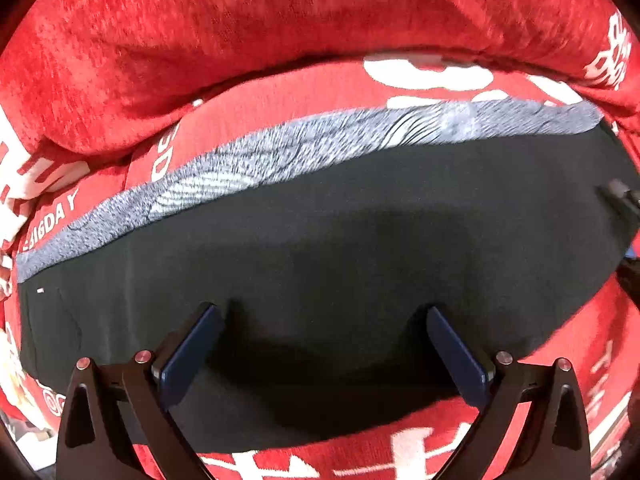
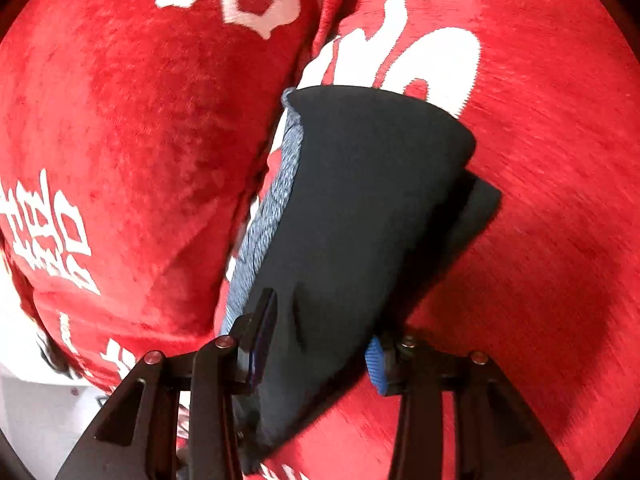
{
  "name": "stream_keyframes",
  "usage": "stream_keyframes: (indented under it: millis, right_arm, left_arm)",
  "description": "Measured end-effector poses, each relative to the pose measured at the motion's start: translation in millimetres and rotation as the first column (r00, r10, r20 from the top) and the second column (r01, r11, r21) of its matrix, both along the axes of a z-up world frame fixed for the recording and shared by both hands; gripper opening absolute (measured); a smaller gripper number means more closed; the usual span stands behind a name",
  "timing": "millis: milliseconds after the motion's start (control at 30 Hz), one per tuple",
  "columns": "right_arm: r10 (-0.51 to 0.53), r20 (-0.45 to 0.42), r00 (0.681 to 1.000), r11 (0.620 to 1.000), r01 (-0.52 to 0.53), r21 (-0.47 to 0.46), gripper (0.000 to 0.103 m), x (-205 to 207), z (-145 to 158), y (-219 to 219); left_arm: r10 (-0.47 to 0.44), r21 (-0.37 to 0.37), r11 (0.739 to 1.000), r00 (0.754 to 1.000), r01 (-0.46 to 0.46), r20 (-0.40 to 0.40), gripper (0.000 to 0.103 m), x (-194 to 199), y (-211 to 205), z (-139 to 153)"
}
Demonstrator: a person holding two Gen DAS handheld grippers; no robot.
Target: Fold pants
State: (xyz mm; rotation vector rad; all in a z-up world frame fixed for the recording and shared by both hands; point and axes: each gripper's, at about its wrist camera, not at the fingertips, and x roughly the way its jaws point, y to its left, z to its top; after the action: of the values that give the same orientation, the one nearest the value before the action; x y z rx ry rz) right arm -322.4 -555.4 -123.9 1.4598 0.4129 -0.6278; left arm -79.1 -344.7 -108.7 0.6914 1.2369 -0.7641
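The dark pants [image 1: 320, 240] lie folded across a red sofa seat, with a grey patterned inner lining [image 1: 248, 160] showing along the far edge. My left gripper [image 1: 322, 312] is open, its blue pads just above the pants' near edge. In the right wrist view the pants [image 2: 360, 208] run away from me in a folded stack. My right gripper [image 2: 324, 320] has the near end of the pants between its fingers; the right finger is mostly hidden by cloth. The right gripper also shows at the right edge of the left wrist view [image 1: 620, 200].
The red sofa cover with white lettering [image 1: 400, 456] surrounds the pants. A red back cushion [image 1: 280, 20] rises behind them, also in the right wrist view [image 2: 140, 140]. A pale floor patch [image 2: 36, 400] shows at lower left.
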Motion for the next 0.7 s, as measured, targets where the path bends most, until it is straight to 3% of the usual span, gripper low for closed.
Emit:
stream_keyframes:
  millis: [33, 67, 200, 333, 433, 600, 700]
  right_arm:
    - [-0.007, -0.003, 1.000, 1.000, 0.007, 0.022, 0.033, 1.3, -0.7, -2.8]
    - [-0.016, -0.018, 1.000, 0.999, 0.016, 0.042, 0.016, 1.9, -0.9, -5.7]
    - [0.039, -0.026, 0.999, 0.999, -0.039, -0.022, 0.014, 6.9, 18.1, -3.8]
    - [0.095, -0.051, 0.994, 0.989, -0.100, -0.109, 0.014, 14.0, 45.1, 6.3]
    - [0.136, -0.098, 0.986, 0.977, -0.150, -0.149, 0.014, 23.8, 57.6, 15.6]
    - [0.192, -0.212, 0.958, 0.936, -0.244, -0.255, 0.014, 47.2, 88.4, 27.2]
    - [0.221, -0.301, 0.928, 0.892, -0.317, -0.322, 0.014, 67.7, 109.2, 37.4]
  left_arm:
    - [-0.001, -0.022, 1.000, 1.000, 0.001, -0.006, 0.103, -0.4, -2.0, 6.2]
    - [-0.007, -0.051, 0.999, 1.000, 0.007, -0.006, 0.103, -1.9, -6.8, 14.8]
    - [-0.043, -0.101, 0.994, 0.999, 0.045, 0.019, 0.103, -12.6, -32.6, 24.0]
    - [-0.057, -0.009, 0.998, 0.997, 0.057, -0.042, 0.103, -28.6, -52.2, -17.0]
    - [-0.053, -0.039, 0.998, 0.999, 0.053, 0.004, 0.103, -38.1, -47.7, -18.7]
    - [-0.070, -0.043, 0.997, 0.997, 0.068, -0.033, 0.103, -31.5, -47.5, -14.1]
    - [-0.057, -0.072, 0.996, 0.997, 0.053, -0.059, 0.103, -20.9, -37.0, -1.1]
